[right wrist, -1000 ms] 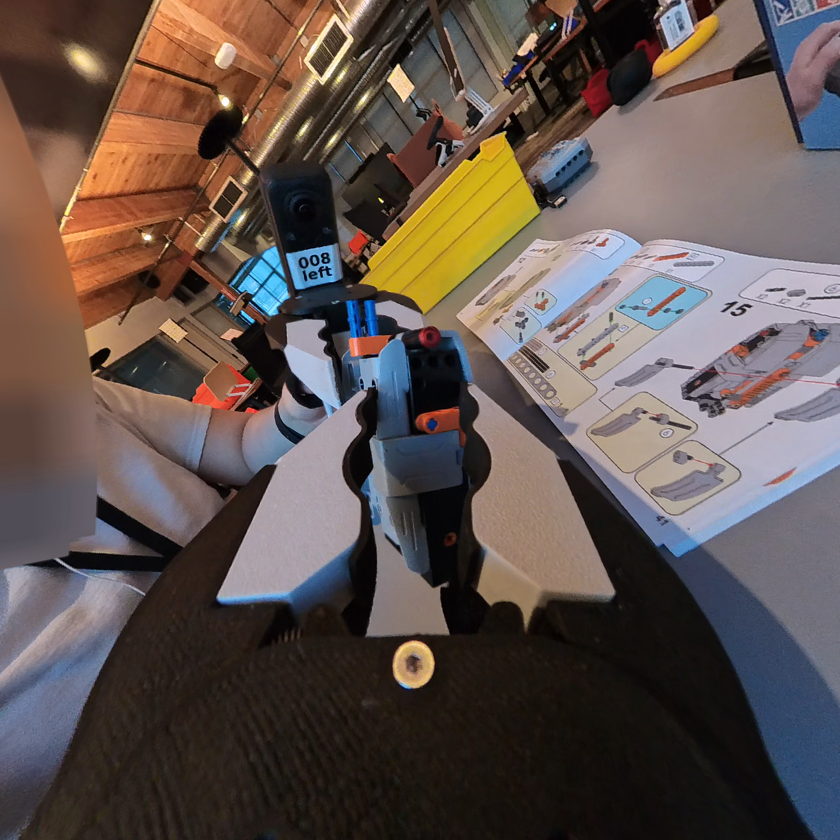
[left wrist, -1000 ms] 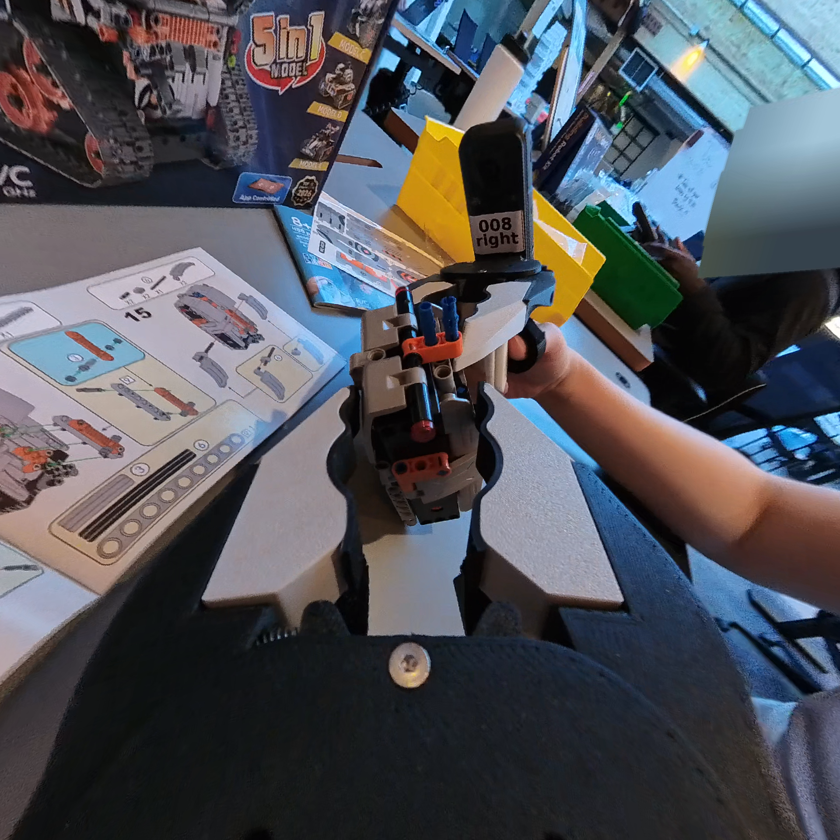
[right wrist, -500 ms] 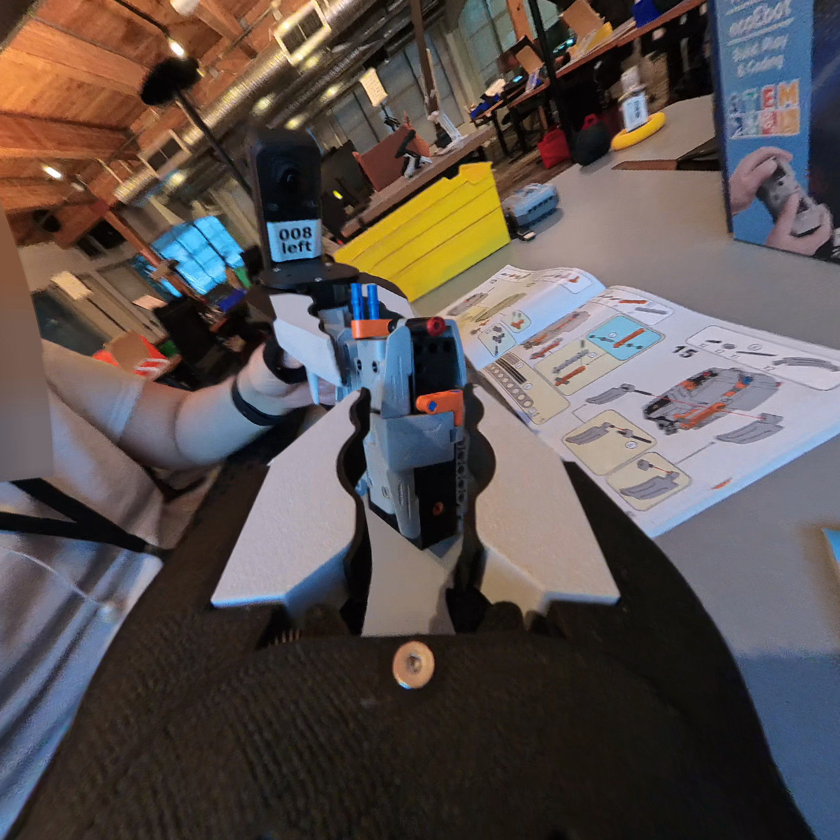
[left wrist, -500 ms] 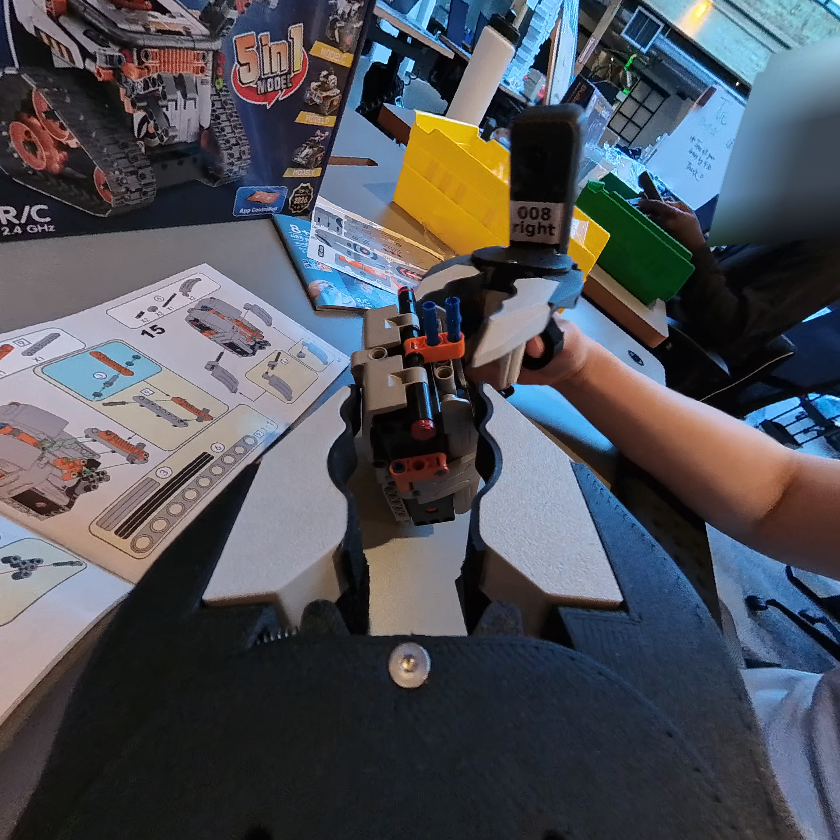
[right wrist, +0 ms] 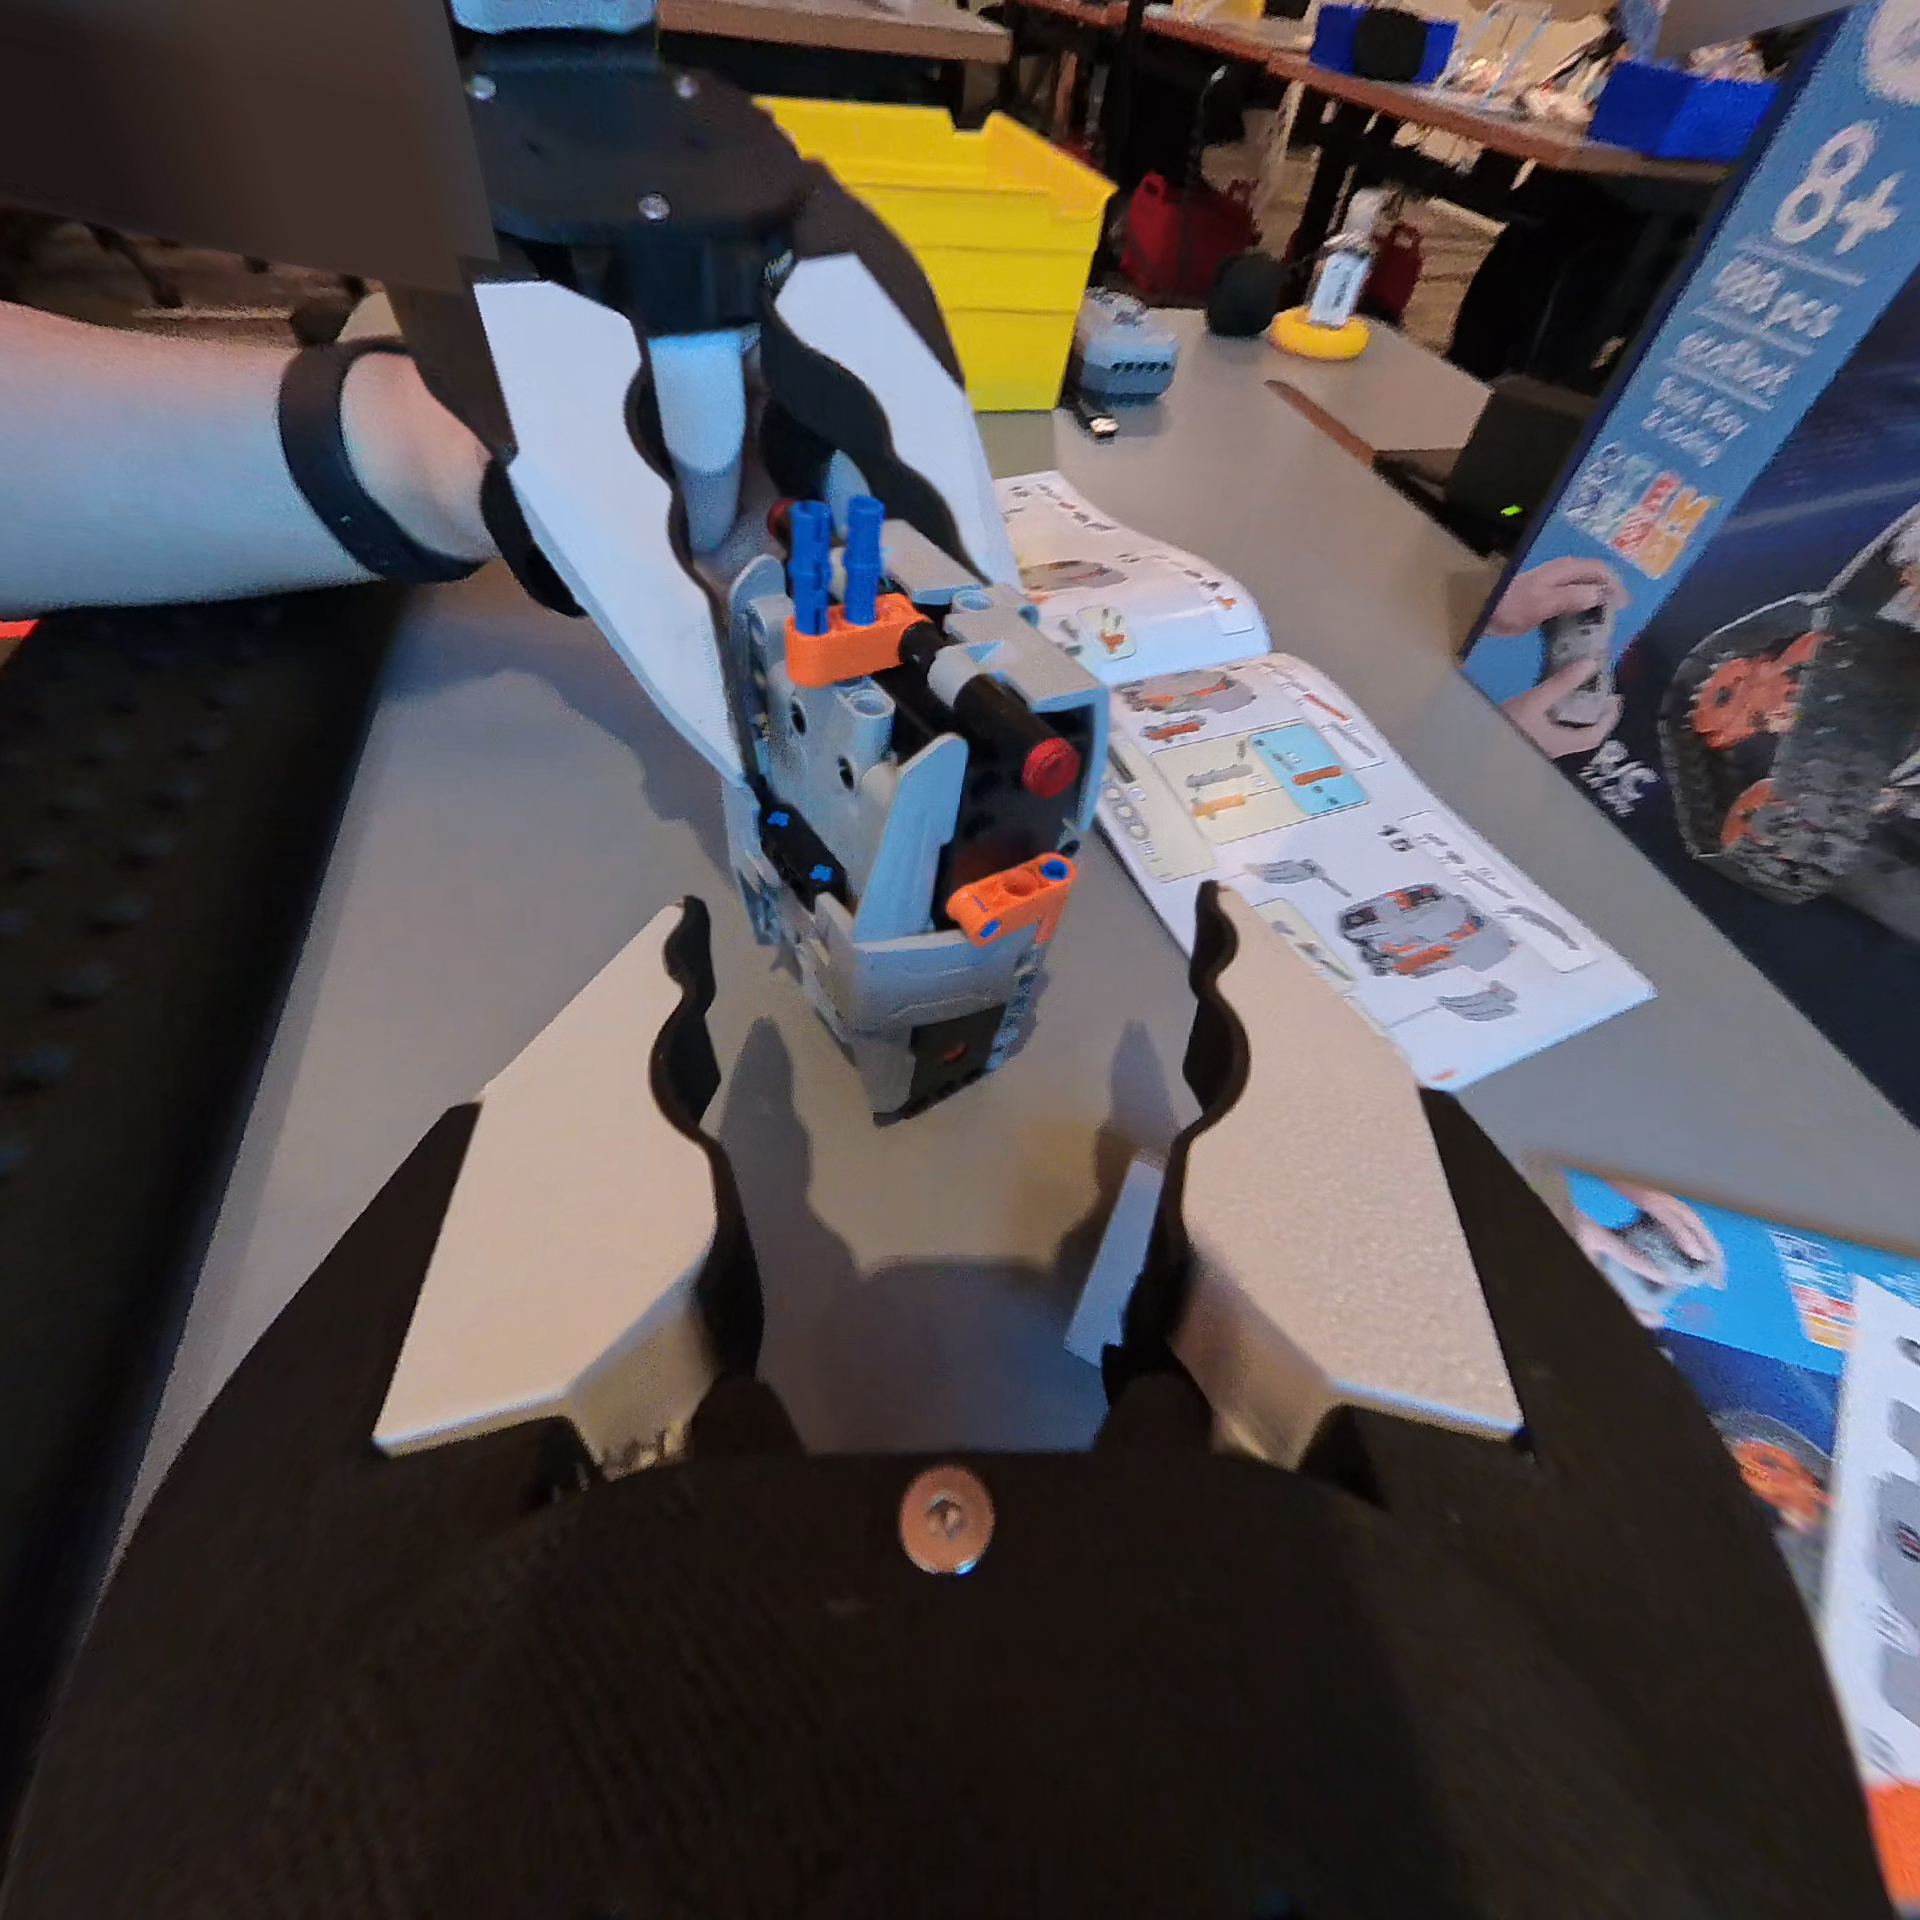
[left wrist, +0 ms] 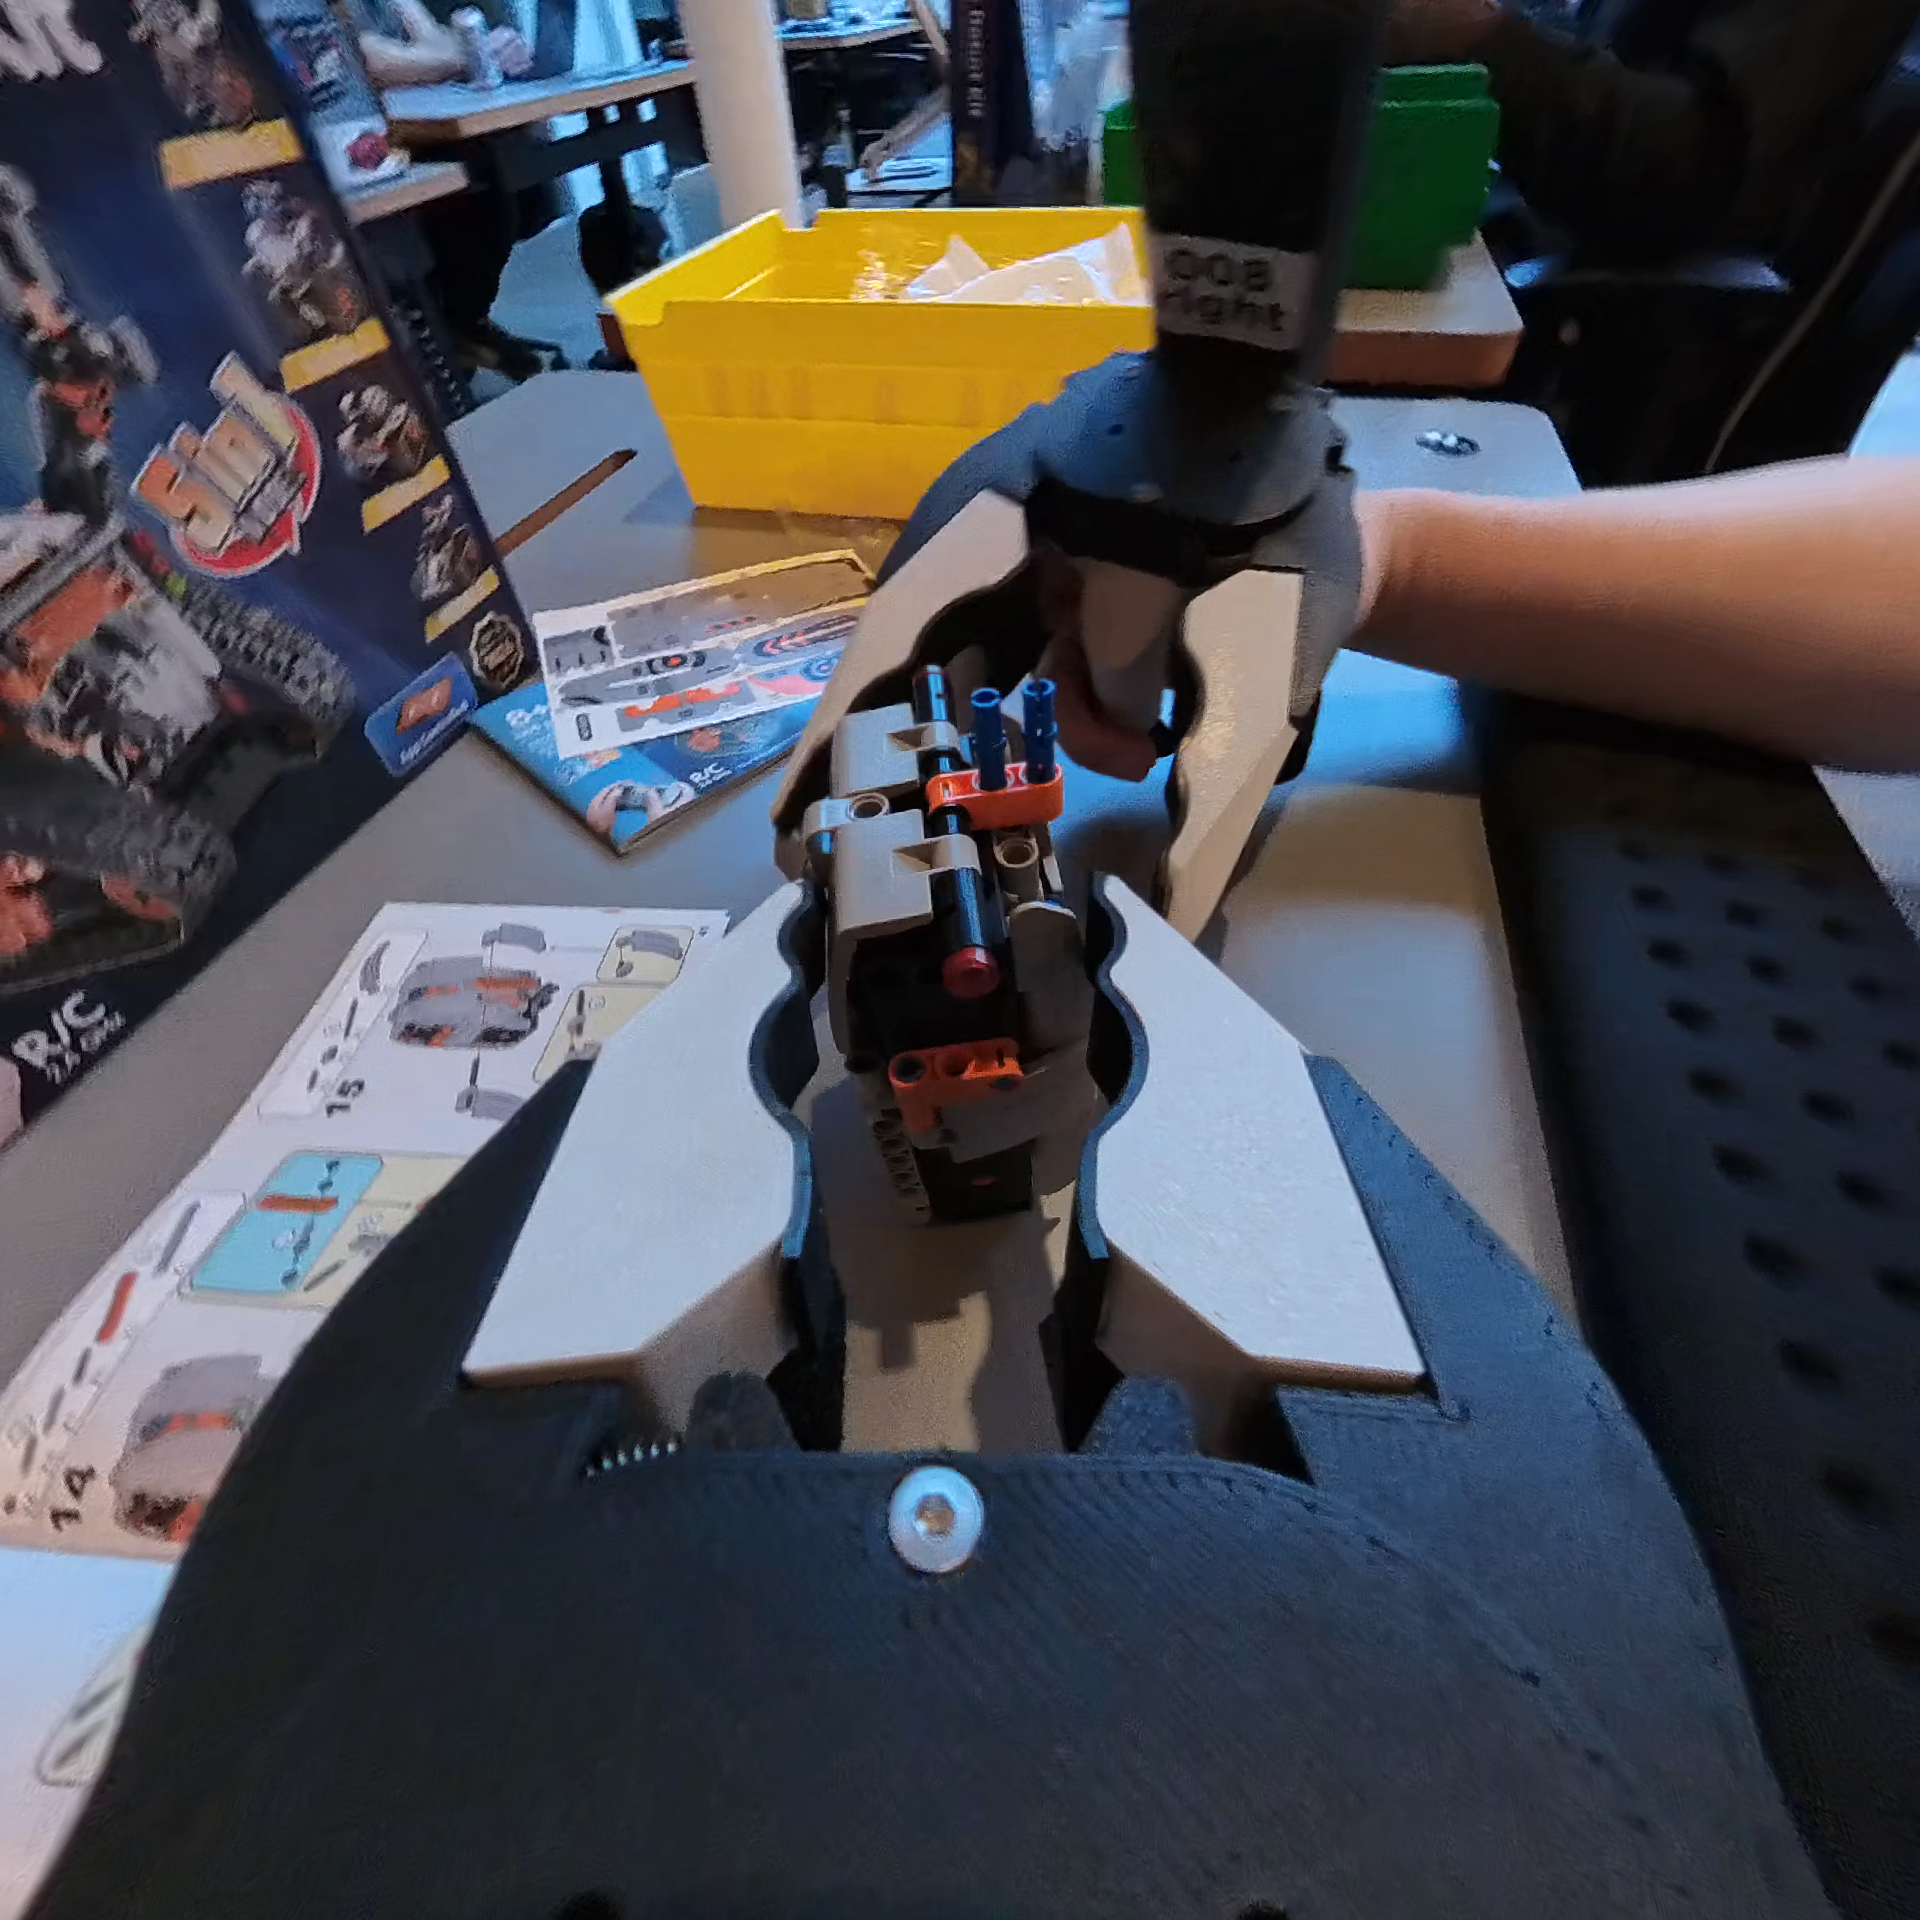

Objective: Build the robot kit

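Note:
A grey, black and orange brick assembly (left wrist: pixel 935 997) with two blue pins and a red-tipped black axle stands upright between my left gripper's (left wrist: pixel 951 904) fingers, which are shut on its sides. In the right wrist view the assembly (right wrist: pixel 904 831) hangs from the left gripper (right wrist: pixel 868 675), its lower end close to the grey table (right wrist: pixel 499 831). My right gripper (right wrist: pixel 945 914) is open, its fingers spread wide and clear of the assembly's lower end. In the left wrist view the right gripper (left wrist: pixel 987 878) straddles the assembly's top, one finger close against its left side.
An open instruction booklet (left wrist: pixel 416 1039) (right wrist: pixel 1299 810) lies beside the assembly. A yellow bin (left wrist: pixel 862 343) (right wrist: pixel 977 208) stands behind, a green bin (left wrist: pixel 1434 177) farther back. A tall toy box (left wrist: pixel 208 520) (right wrist: pixel 1766 520) edges the table. A black perforated mat (left wrist: pixel 1714 1039) lies alongside. Less than 4 cm separates the two grippers' tips.
My right gripper has opened and let go of the assembly, which stays in my left gripper. Both grippers have tilted down towards the table.

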Demonstrator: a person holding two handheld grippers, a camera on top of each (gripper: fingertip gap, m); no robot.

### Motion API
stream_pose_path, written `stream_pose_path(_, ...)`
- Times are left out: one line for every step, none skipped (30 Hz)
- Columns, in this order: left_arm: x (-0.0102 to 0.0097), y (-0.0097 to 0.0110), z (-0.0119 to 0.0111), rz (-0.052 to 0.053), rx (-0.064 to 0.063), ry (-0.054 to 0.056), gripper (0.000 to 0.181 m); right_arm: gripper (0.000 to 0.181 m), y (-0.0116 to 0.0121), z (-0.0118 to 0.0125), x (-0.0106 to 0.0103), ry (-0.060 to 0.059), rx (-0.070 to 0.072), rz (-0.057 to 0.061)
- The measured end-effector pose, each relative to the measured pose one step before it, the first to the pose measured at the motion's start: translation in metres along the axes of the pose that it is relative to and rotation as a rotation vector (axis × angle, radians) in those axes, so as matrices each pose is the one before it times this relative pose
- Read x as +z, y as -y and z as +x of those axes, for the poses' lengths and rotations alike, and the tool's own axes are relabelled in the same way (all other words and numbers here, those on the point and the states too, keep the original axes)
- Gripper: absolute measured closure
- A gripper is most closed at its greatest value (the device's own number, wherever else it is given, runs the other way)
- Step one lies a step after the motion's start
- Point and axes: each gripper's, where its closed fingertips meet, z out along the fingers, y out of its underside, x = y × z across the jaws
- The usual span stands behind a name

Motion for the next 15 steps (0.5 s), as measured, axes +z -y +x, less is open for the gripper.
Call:
stream_pose_path(0.00057,0.00005,0.0023,0.0058,0.0253,-0.012,0.132,0.089,-0.00298,-0.0029,0.00437,0.0248,0.0135,-0.0116)
stream_pose_path(0.00032,0.00018,0.00149,0.0092,0.009,-0.0115,0.132,0.089,-0.00315,-0.0024,0.00418,0.0225,0.0124,-0.0114)
stream_pose_path(-0.00004,0.00011,0.00112,0.0073,0.0024,-0.0113,0.132,0.096,-0.0027,-0.00446,0.00347,0.0348,0.0101,-0.01)
stream_pose_path(-0.00049,-0.00035,0.00087,0.0047,0.0027,-0.0113,0.132,0.108,-0.00174,-0.00515,0.00256,0.0397,0.0125,-0.0067)
stream_pose_path(-0.00079,-0.00041,0.0007,0.0053,-0.0017,-0.0123,0.133,0.111,-0.00079,-0.00073,0.00194,0.0114,0.0176,-0.0018)
stream_pose_path(-0.00091,-0.00036,-0.00004,0.0035,-0.0087,-0.0067,0.134,0.115,0.00004,0.00164,0.00073,-0.0039,0.0105,0.0029)
stream_pose_path(-0.00067,-0.00024,-0.00026,0.0029,-0.0095,-0.0039,0.134,0.12,0.00165,0.00142,-0.00011,-0.0036,0.008,0.0125)
stream_pose_path(-0.00021,-0.00009,0.00042,0.0026,-0.0075,-0.0042,0.133,0.123,-0.00005,0.00083,-0.00055,0.0023,0.0094,0.0015)
stream_pose_path(-0.00033,-0.00024,-0.00055,0.0015,-0.0048,0.003,0.133,0.124,-0.00046,0.00029,-0.00056,0.0033,0.0075,-0.002)
stream_pose_path(-0.0008,-0.00029,-0.00072,0.0003,-0.0018,0.0047,0.133,0.124,-0.00022,0.00061,-0.00071,-0.0032,0.0017,0.0003)
stream_pose_path(-0.00143,-0.00006,-0.00123,-0.0005,-0.0039,0.0079,0.131,0.124,-0.00027,0.00086,-0.00068,-0.0088,-0.0035,-0.0017)
stream_pose_path(-0.00263,0.00072,-0.00195,0.0045,-0.0095,0.0115,0.128,0.124,-0.00052,0.00046,-0.00098,-0.0078,-0.0089,-0.0064)
stream_pose_path(-0.00392,0.00213,-0.00195,0.0137,-0.0152,0.0104,0.126,0.125,-0.00069,0.00064,-0.00161,-0.0077,-0.0115,-0.0088)
stream_pose_path(-0.00541,0.0028,-0.0016,0.0157,-0.0197,0.0069,0.126,0.125,-0.00081,0.0011,-0.00196,-0.0093,-0.0094,-0.0089)
stream_pose_path(-0.00722,0.00269,-0.00288,0.0106,-0.0167,0.0178,0.127,0.125,-0.00074,0.00167,-0.00222,-0.0119,-0.01,-0.0073)
